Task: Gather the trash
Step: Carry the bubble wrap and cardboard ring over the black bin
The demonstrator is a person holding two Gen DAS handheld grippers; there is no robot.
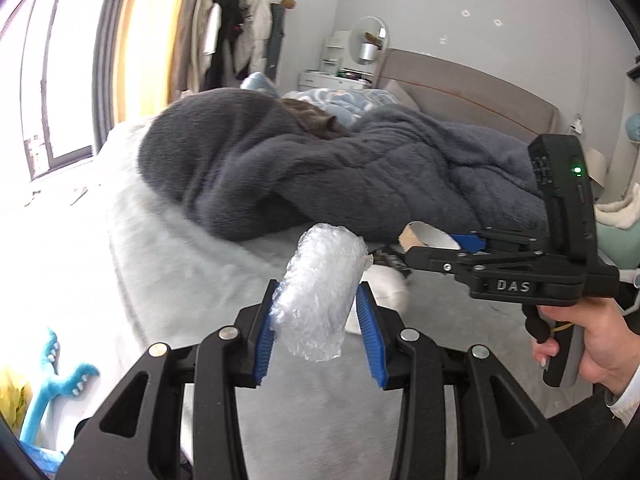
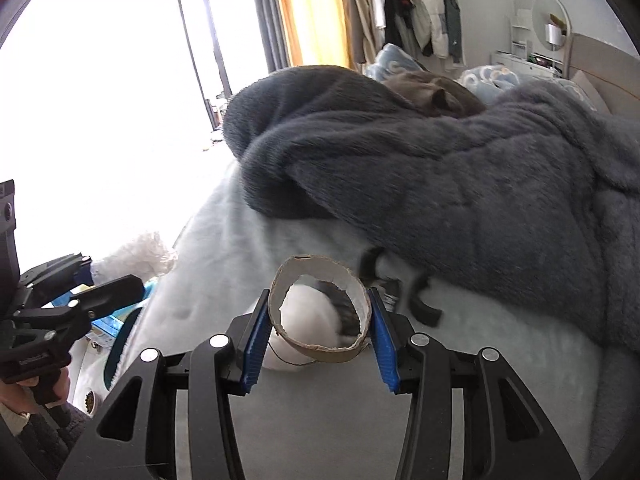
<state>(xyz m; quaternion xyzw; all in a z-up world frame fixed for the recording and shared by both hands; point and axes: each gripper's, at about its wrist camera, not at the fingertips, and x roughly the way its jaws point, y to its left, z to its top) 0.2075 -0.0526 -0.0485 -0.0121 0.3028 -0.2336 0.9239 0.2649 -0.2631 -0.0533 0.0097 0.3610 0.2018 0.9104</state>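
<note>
Trash sits in both tongs above the pale bed cover [image 1: 192, 268]: the left gripper [image 1: 318, 312] clamps a bubble-wrap roll [image 1: 320, 292], the right gripper [image 2: 318, 320] a cardboard ring [image 2: 320, 312]. Near the grey blanket [image 1: 320, 176] open cover lies beyond. "DAS" marks the right tool. Dark items under the blanket's edge blur.

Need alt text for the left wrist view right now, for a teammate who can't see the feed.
The left gripper clamps a crumpled roll of clear bubble wrap between its blue pads, above a pale bed cover. To the right, a hand holds the right gripper, which grips a cardboard ring. A dark grey fleece blanket lies heaped behind.
</note>
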